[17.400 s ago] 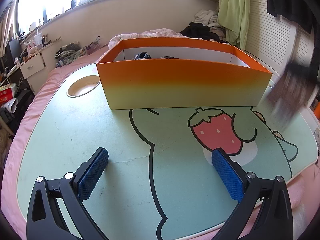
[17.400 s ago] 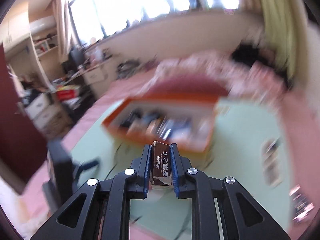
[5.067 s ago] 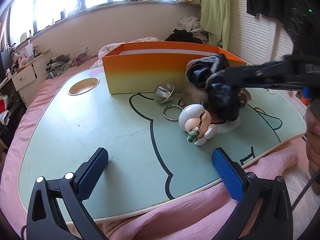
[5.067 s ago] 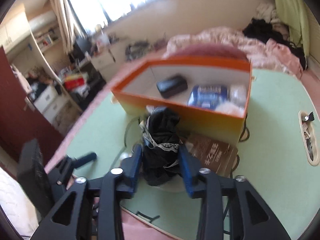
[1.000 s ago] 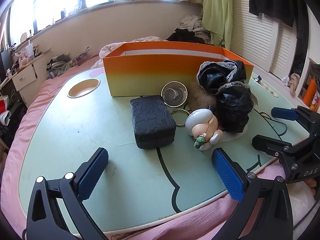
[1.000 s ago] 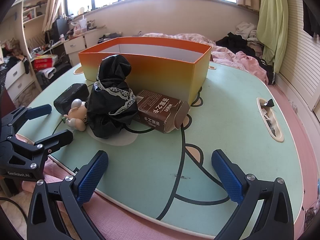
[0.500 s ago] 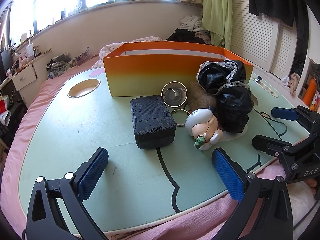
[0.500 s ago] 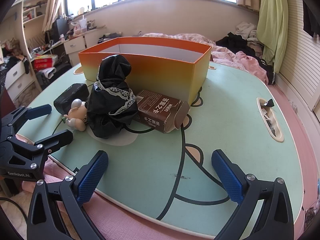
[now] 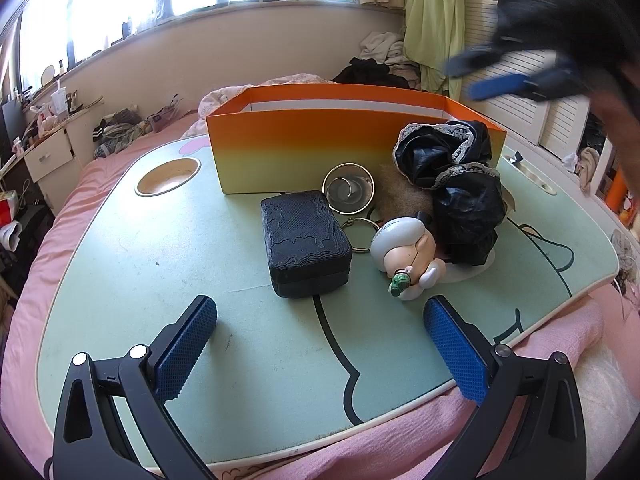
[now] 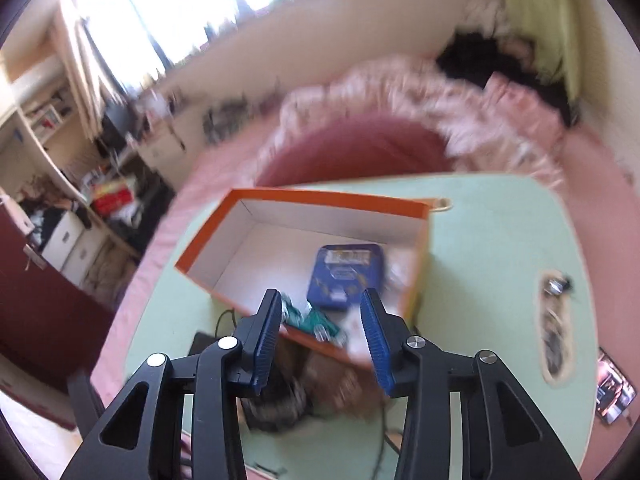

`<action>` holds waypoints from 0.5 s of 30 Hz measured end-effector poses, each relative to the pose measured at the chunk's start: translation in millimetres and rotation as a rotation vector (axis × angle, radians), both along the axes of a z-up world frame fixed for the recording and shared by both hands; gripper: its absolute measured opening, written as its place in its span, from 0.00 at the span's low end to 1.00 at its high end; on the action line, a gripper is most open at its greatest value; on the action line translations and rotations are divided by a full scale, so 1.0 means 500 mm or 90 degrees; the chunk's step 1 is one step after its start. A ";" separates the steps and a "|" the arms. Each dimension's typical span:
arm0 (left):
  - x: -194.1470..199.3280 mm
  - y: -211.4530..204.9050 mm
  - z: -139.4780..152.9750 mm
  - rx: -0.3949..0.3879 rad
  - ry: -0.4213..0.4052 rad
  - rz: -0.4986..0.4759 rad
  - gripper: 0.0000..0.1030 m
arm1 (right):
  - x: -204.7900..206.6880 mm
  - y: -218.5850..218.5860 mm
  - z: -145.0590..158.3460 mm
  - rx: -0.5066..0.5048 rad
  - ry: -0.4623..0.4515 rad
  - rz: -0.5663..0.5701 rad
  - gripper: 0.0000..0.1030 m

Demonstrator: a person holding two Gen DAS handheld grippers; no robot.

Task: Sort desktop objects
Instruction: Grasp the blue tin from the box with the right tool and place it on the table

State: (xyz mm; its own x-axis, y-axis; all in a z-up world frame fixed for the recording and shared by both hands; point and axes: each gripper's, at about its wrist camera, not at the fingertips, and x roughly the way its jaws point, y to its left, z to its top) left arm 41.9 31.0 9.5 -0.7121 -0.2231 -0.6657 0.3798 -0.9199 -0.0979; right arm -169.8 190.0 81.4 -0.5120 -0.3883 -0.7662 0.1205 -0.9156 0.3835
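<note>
The left gripper (image 9: pixel 320 336) sits low over the near edge of the green table (image 9: pixel 120 264), its jaws spread wide and holding nothing. Ahead of its left finger (image 9: pixel 186 346) and slightly inboard lies the black case (image 9: pixel 304 248), flat on the table. Directly beyond the case stands the orange box (image 9: pixel 320 148), its long wall facing the tool. Between case and box, a round metal strainer (image 9: pixel 349 189) leans on its side, with a metal ring (image 9: pixel 358 232) lying just in front of it. Ahead of the right finger (image 9: pixel 456 348) lies the white figurine (image 9: pixel 404 246), on its side, touching or nearly touching the ring. Just beyond and to the right of the figurine sits the black lace-trimmed bundle (image 9: pixel 460 184), resting against the box's right end. A tan furry item (image 9: pixel 404 196) shows between strainer and bundle.

The right gripper (image 10: pixel 322 336) is raised above the box (image 10: pixel 248 200) and looks down into it; the view is motion-blurred. Its jaws stand partly open with nothing between the pads. Inside the box, ahead of the fingers, lies a blue packet (image 10: pixel 346 272); a green-and-white item (image 10: pixel 310 318) lies nearer, between the fingertips in view. Below the tool, blurred dark and brown shapes sit on the table outside the box's near wall; they cannot be identified from this view.
</note>
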 end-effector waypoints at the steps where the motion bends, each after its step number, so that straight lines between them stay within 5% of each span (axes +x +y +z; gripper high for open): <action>1: 0.000 0.001 0.000 0.000 0.000 0.000 1.00 | -0.046 -0.020 -0.012 0.034 -0.039 0.002 0.40; 6: -0.002 -0.001 0.003 0.000 0.003 0.000 1.00 | -0.157 -0.070 -0.076 0.184 -0.144 0.001 0.58; 10: -0.002 0.000 0.002 -0.001 0.005 -0.001 1.00 | -0.154 -0.100 -0.113 0.239 -0.154 0.016 0.76; 13: -0.001 0.001 0.001 -0.002 0.005 0.001 1.00 | -0.139 -0.137 -0.138 0.308 -0.143 0.030 0.77; 15: -0.003 0.003 0.001 -0.001 0.005 0.001 1.00 | -0.140 -0.140 -0.143 0.277 -0.135 0.024 0.64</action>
State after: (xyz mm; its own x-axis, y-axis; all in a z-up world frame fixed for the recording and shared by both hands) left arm 40.5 32.3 9.8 -0.7167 -0.2254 -0.6599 0.3806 -0.9194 -0.0994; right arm -239.7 119.8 9.7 -0.3193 -0.0237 -0.9474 0.1172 -0.9930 -0.0147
